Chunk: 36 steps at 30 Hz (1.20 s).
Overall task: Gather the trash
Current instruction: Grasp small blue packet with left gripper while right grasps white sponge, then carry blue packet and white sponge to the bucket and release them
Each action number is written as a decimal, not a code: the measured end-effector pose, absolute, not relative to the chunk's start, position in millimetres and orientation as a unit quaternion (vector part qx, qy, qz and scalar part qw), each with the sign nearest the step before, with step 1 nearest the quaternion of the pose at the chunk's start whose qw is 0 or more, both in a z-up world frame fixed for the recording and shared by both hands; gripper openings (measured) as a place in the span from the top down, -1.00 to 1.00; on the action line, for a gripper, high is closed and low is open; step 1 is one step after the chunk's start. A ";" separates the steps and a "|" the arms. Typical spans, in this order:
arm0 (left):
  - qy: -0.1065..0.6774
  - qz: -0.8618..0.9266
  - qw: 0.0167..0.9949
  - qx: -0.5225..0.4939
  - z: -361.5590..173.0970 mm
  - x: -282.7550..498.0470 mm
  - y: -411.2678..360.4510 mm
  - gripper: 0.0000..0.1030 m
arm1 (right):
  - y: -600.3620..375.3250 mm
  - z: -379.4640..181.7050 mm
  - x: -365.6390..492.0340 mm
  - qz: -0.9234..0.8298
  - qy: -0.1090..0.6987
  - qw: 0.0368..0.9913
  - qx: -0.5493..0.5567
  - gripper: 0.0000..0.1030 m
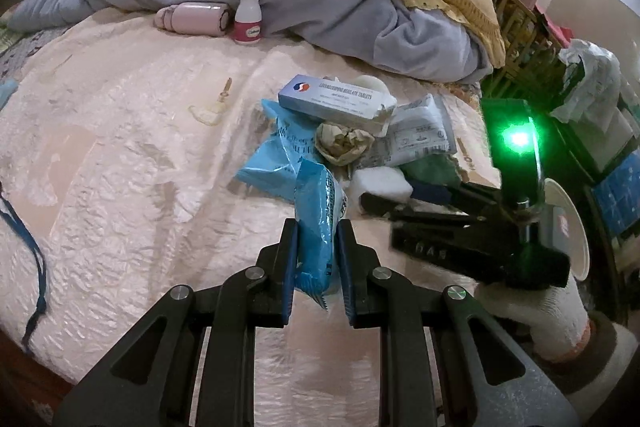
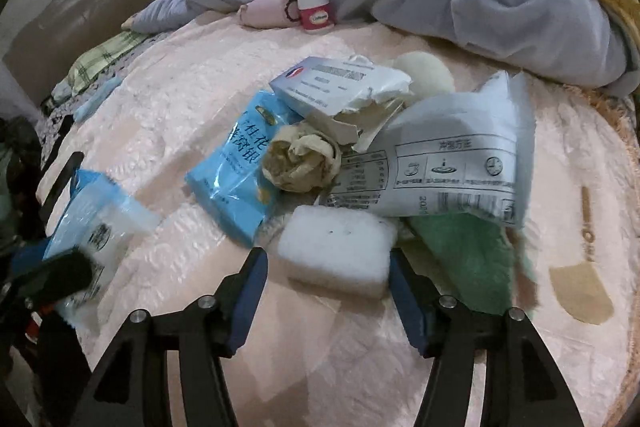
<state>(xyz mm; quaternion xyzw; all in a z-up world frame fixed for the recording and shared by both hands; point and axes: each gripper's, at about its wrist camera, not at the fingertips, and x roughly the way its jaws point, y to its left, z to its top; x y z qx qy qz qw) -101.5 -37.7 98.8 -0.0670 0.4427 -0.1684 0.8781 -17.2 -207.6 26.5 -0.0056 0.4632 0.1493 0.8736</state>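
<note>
Clamping blue wrapper point(image 1: 316, 227), left tool point(image 1: 316, 239); right tool point(image 2: 326, 267) open, white sponge point(image 2: 340, 247) between tips, untouched.

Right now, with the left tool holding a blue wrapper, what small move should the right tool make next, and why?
Probably close the right tool on the white foam block. The block already sits between its open fingers, apparently untouched, at the near edge of the trash pile. The left tool is shut on the blue wrapper, so only the right is free.
</note>
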 end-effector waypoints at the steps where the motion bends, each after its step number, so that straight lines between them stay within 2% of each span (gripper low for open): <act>1: 0.443 -0.170 0.878 -0.067 98.3 -101.6 -39.1 0.68 | -210.9 27.7 -19.3 0.148 0.460 0.876 -0.003 0.20; 3: 0.444 -0.176 0.876 -0.068 97.2 -101.2 -44.7 0.67 | -220.6 32.7 -26.7 0.155 0.453 0.878 0.005 0.30; 19: 0.431 -0.251 0.866 -0.037 115.7 -117.3 -151.3 0.68 | -327.2 95.1 -138.1 0.138 0.393 0.908 0.040 0.30; 36: 0.411 -0.335 0.847 0.034 133.0 -141.5 -294.7 0.68 | -467.0 117.0 -214.2 0.004 0.357 0.929 0.092 0.30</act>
